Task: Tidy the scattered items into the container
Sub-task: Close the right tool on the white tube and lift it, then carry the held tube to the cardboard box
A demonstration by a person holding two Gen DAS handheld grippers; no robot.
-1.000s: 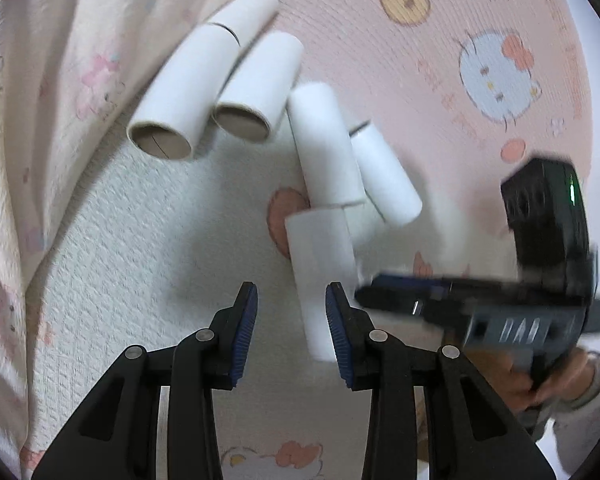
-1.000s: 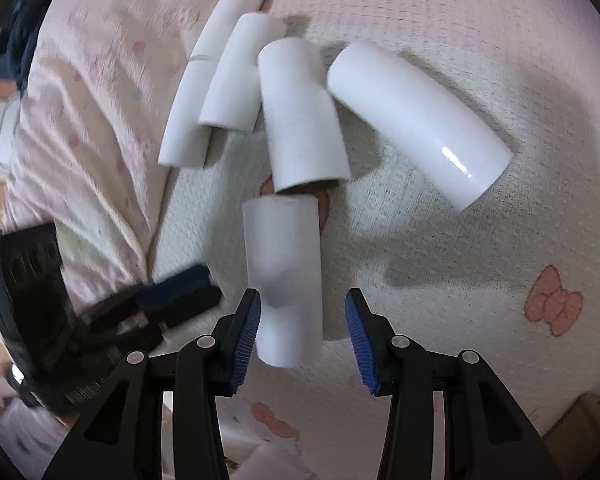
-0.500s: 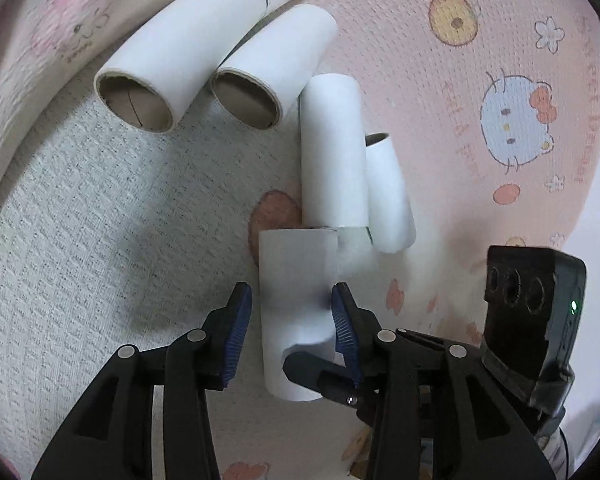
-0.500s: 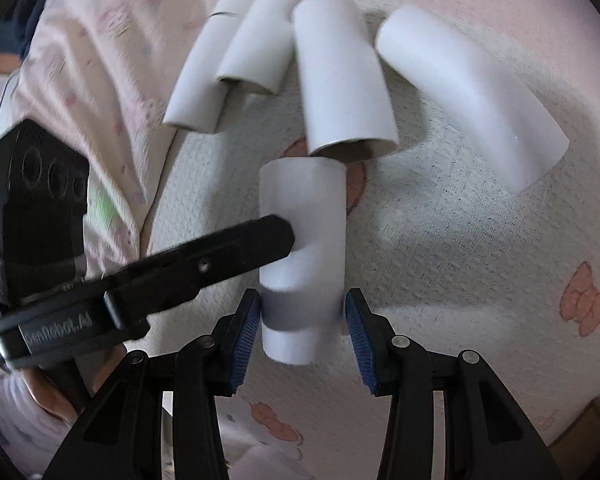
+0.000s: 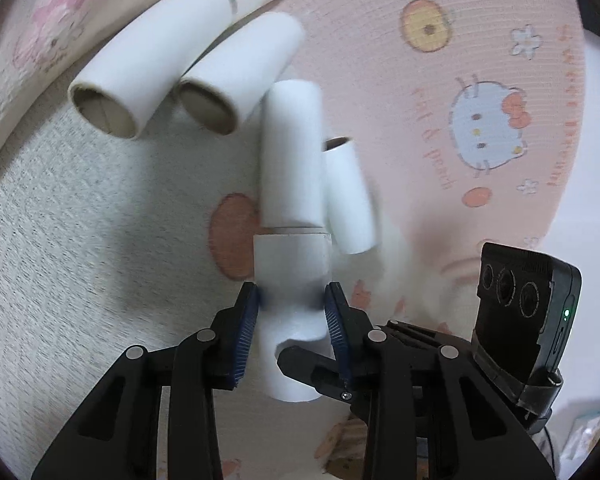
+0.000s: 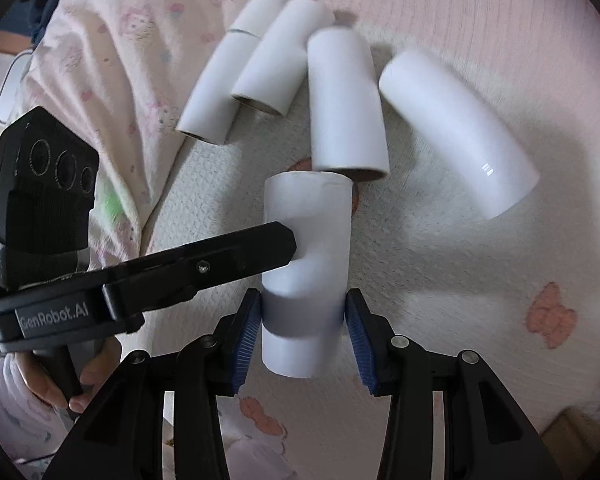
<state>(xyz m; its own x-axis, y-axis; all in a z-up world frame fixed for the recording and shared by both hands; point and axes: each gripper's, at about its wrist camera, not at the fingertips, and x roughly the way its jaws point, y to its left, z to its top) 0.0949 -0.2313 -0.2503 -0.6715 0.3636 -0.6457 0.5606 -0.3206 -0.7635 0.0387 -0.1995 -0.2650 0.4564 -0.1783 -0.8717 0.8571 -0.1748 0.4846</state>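
A white cardboard tube [image 5: 292, 276] sits between the blue pads of my left gripper [image 5: 292, 298]; its jaws are closing and the pads touch the tube's sides. My right gripper [image 6: 304, 310] is shut on the same tube [image 6: 306, 220] nearer its lower end. A right finger [image 5: 312, 372] crosses under the tube in the left wrist view. A left finger [image 6: 220, 264] reaches across the tube from the left in the right wrist view. No container is in view.
Several more white tubes lie beyond on the quilted mat [image 5: 80, 240]: two open-ended ones [image 5: 140, 72] side by side, one [image 5: 292, 152] touching the held tube's far end, and a glossy one [image 6: 456, 128] to the right. A printed blanket [image 6: 112, 80] bunches at the left.
My left gripper came in from beside the tube, straddled it and narrowed onto it. The right gripper kept its grip throughout.
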